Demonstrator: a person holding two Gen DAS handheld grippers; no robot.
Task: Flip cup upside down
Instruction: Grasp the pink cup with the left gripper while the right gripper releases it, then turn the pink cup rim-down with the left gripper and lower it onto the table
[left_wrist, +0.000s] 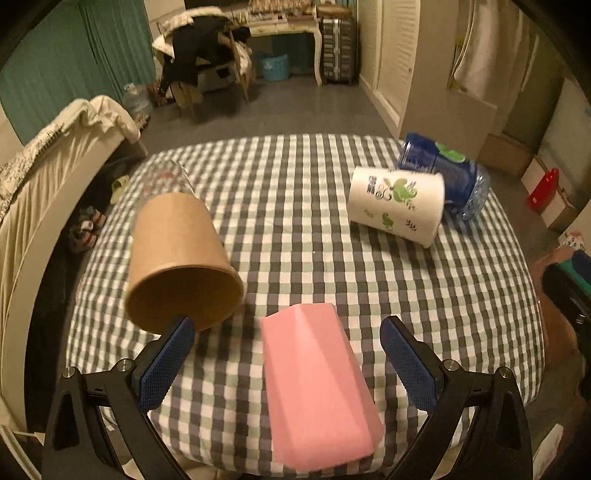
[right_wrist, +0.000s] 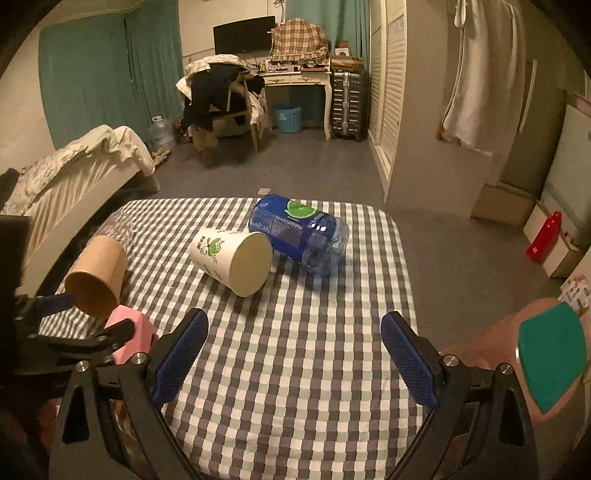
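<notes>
A pink cup (left_wrist: 317, 384) lies on its side between the open fingers of my left gripper (left_wrist: 288, 354), mouth toward the camera; it also shows in the right wrist view (right_wrist: 129, 332). A brown paper cup (left_wrist: 181, 262) lies on its side to the left, also in the right wrist view (right_wrist: 98, 275). A white printed cup (left_wrist: 397, 201) lies on its side further right, also in the right wrist view (right_wrist: 232, 258). My right gripper (right_wrist: 293, 350) is open and empty over the checked tablecloth (right_wrist: 295, 369).
A blue plastic cup (right_wrist: 303, 234) lies behind the white cup. A clear glass (left_wrist: 168, 181) lies behind the brown cup. A bed (left_wrist: 44, 177) stands left of the table. A person's arm (right_wrist: 535, 350) is at the right edge.
</notes>
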